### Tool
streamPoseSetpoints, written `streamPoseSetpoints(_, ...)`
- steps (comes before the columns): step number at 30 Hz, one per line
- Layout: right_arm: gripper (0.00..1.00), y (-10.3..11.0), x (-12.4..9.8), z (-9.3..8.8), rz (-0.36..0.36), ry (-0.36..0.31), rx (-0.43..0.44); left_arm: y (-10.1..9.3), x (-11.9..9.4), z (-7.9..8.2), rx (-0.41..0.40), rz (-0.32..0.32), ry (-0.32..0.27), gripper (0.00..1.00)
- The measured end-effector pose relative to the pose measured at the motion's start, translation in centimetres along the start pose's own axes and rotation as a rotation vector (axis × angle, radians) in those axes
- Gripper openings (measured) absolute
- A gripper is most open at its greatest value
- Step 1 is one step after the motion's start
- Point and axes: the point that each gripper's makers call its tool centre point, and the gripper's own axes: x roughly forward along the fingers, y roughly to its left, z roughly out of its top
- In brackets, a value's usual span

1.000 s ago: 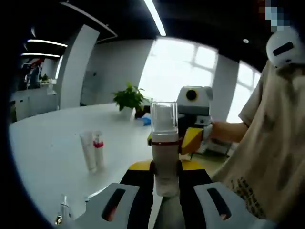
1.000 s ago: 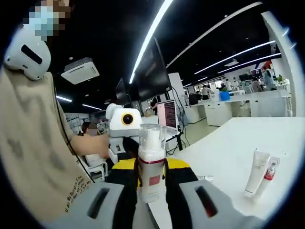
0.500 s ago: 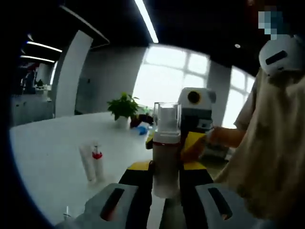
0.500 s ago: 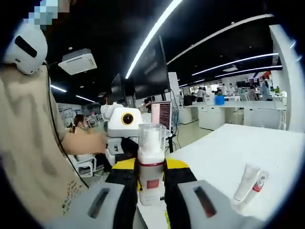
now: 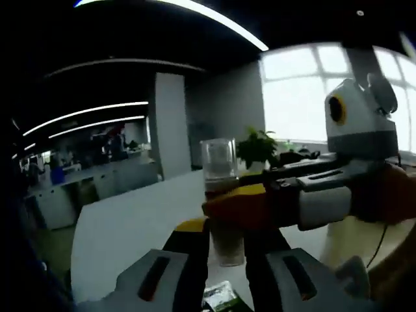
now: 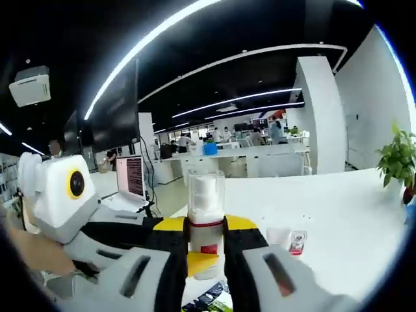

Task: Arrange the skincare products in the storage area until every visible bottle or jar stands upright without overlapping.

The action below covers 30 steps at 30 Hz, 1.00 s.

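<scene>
Pump bottle (image 5: pixel 221 195) upright at frame centre in left gripper view, pinched between left tongs (image 5: pixel 224 244), clear cap on top. Right tongs (image 5: pixel 260 205) reach in from the right and close on the same bottle at mid-height. In right gripper view the bottle (image 6: pixel 205 221) sits centre frame, gripped by right tongs (image 6: pixel 207 250); left tongs (image 6: pixel 140 240) enter from lower left. Tubes (image 6: pixel 289 239) lie on white worktop (image 6: pixel 351 227), right of centre. Plant (image 6: pixel 400 153) at right edge.
</scene>
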Motion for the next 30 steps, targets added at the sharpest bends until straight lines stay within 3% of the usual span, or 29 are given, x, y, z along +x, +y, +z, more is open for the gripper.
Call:
streamPoseSetpoints(4, 0.19, -0.2, 0.1, 0.1, -0.012, -0.01, 0.01, 0.2, 0.0, 0.2, -0.003, 0.017, 0.005, 0.16)
streamPoseSetpoints(15, 0.19, -0.5, -0.6, 0.4, 0.083, -0.032, -0.028, -0.5, 0.3, 0.4, -0.026, -0.108, -0.002, 0.14)
streamPoseSetpoints(21, 0.21, -0.7, -2.4, 1.3, 0.243, -0.094, -0.096, -3.1, 0.4, 1.2, -0.024, -0.326, -0.036, 0.14)
streamPoseSetpoints(22, 0.21, -0.7, -3.0, 1.5, 0.28, -0.112, -0.123, -3.8, 0.3, 1.4, -0.036, -0.386, -0.043, 0.14)
streamPoseSetpoints(24, 0.22, -1.1, -3.6, 1.6, 0.296, -0.108, -0.091, -4.5, 0.3, 1.6, -0.028, -0.446, -0.048, 0.14)
streamPoseSetpoints(30, 0.22, -1.9, -5.0, 2.0, 0.335, -0.114, -0.074, -6.0, 0.9, 2.0, -0.017, -0.551, -0.076, 0.14)
